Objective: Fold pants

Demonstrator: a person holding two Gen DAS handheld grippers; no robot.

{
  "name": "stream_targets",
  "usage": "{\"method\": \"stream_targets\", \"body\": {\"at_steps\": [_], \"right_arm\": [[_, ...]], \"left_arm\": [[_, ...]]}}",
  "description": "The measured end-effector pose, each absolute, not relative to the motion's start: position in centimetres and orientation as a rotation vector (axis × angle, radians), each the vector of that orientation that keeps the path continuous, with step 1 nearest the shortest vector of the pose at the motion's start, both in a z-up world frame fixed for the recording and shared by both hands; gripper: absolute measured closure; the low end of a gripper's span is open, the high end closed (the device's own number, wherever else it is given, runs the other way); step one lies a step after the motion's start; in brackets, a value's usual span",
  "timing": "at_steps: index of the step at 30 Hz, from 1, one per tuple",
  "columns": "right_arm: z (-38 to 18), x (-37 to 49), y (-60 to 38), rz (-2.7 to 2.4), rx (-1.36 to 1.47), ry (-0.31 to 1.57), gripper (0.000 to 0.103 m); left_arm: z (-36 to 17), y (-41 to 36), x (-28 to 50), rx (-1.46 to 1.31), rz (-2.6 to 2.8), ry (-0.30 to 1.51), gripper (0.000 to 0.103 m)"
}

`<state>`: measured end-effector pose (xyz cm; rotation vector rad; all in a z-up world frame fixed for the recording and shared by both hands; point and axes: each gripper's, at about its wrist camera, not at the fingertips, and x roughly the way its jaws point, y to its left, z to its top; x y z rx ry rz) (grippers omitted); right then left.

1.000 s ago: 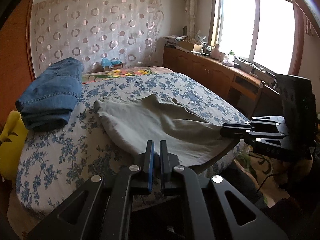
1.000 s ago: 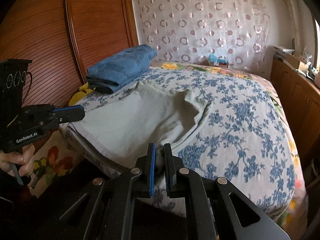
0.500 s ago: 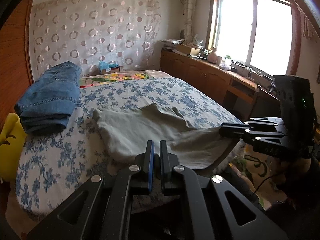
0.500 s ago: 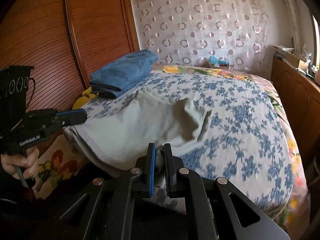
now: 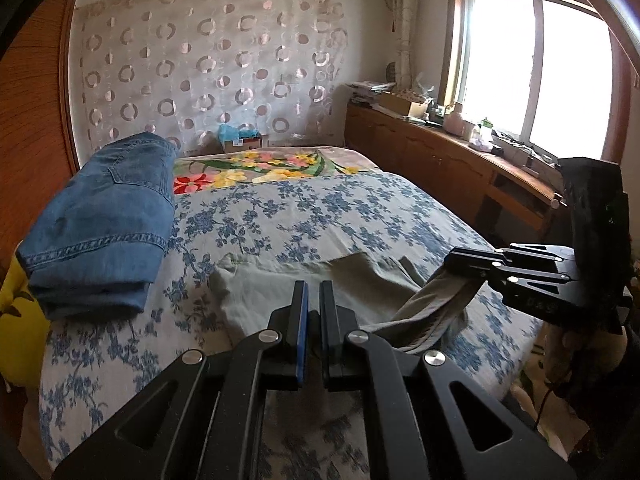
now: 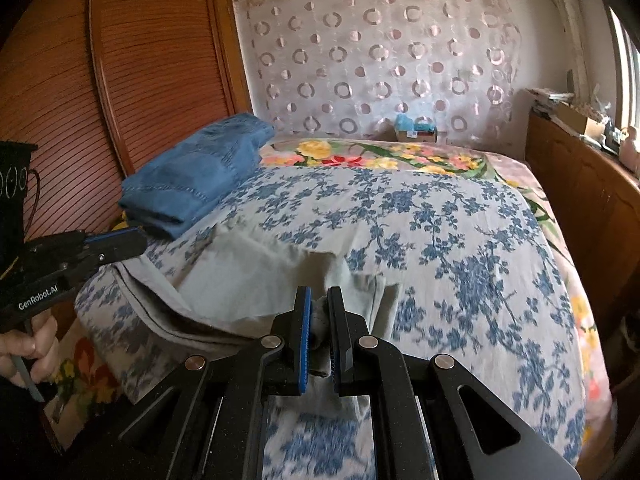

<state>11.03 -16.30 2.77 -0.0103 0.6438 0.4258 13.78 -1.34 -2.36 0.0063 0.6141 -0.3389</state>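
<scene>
Grey-green pants (image 5: 280, 296) lie on the near part of the bed (image 5: 320, 216), with their near edge lifted. In the left wrist view my left gripper (image 5: 314, 292) is shut on that edge at the bottom centre. My right gripper (image 5: 452, 260) at the right is shut on a bunched, stretched strip of the same cloth. In the right wrist view the right gripper (image 6: 319, 296) pinches a wad of the pants (image 6: 248, 272) between its blue pads. The left gripper (image 6: 136, 240) holds the edge at the far left, with a person's hand (image 6: 28, 344) on its handle.
Folded blue jeans (image 5: 104, 232) lie on the bed's left side, beside a yellow cushion (image 5: 16, 320). A small box (image 5: 240, 142) stands at the head. A wooden cabinet (image 5: 440, 160) with clutter runs under the window at the right. A louvred wooden door (image 6: 120, 80) lines the left.
Both grippers have drawn back toward the bed's near edge and dragged the pants with them. The cloth now lies nearer, more bunched at the right gripper.
</scene>
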Motion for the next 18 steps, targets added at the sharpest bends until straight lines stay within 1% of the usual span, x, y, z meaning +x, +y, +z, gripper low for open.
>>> {"method": "stream_targets", "body": {"at_steps": [11,18], "right_arm": [[2.0,13.9,-15.8,0.404,-0.012,0.664,0.095],[1.8,14.8,-15.2,0.408,-0.013,0.687,0.095]], "left_arm": [[-2.0,-1.8,16.4,0.019,-0.32,0.619,0.097],[-2.2,-1.8,16.3,0.03,-0.303,0.623,0.097]]}}
